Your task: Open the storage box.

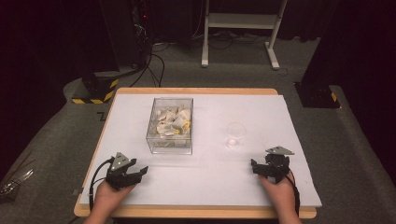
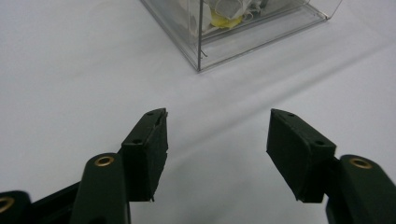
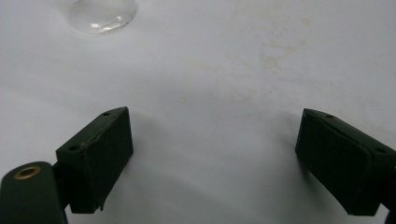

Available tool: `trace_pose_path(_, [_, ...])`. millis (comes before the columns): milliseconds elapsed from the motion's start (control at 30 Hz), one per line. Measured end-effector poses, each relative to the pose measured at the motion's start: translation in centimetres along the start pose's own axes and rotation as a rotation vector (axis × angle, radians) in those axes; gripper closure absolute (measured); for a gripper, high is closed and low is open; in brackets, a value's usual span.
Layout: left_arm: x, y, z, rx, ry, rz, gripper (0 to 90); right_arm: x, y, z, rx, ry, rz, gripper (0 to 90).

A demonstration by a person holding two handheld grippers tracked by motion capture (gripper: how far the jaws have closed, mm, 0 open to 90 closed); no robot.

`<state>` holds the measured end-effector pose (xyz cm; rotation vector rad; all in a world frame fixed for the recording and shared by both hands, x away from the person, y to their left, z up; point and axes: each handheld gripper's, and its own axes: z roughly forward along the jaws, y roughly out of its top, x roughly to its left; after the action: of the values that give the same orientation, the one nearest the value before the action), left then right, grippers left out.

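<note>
Left gripper (image 1: 140, 173), near-left on the white table (image 1: 210, 177): jaws spread, nothing between them. Far of it, left of centre, a clear plastic box (image 1: 170, 125) holding crumpled white and yellow pieces; no legible writing. Right of centre, a small clear glass (image 1: 235, 134), upright. Right gripper (image 1: 259, 169), near-right, just near of the glass: jaws spread wide, empty.

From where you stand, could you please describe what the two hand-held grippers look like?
Each is black. The left hand-held gripper and the right hand-held gripper each carry a grey three-cornered plate on top and trail a black cable. Each has two blocky black jaws with brass-coloured rings at the pivots.
</note>
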<state>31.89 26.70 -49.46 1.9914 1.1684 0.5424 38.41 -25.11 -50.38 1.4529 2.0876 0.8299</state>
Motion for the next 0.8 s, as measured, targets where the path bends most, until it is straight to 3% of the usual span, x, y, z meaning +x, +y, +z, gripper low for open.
trace_pose_path(600, [-0.9, 0.6, -0.2, -0.046, -0.036, -0.009, 42.8, 0.0, 0.0, 0.0, -0.001, -0.001, -0.001, 11.0])
trace_pose_path(800, [-1.4, 0.8, -0.2, -0.063, -0.025, -0.006, 45.8, 0.0, 0.0, 0.0, -0.002, -0.001, -0.003, 11.0])
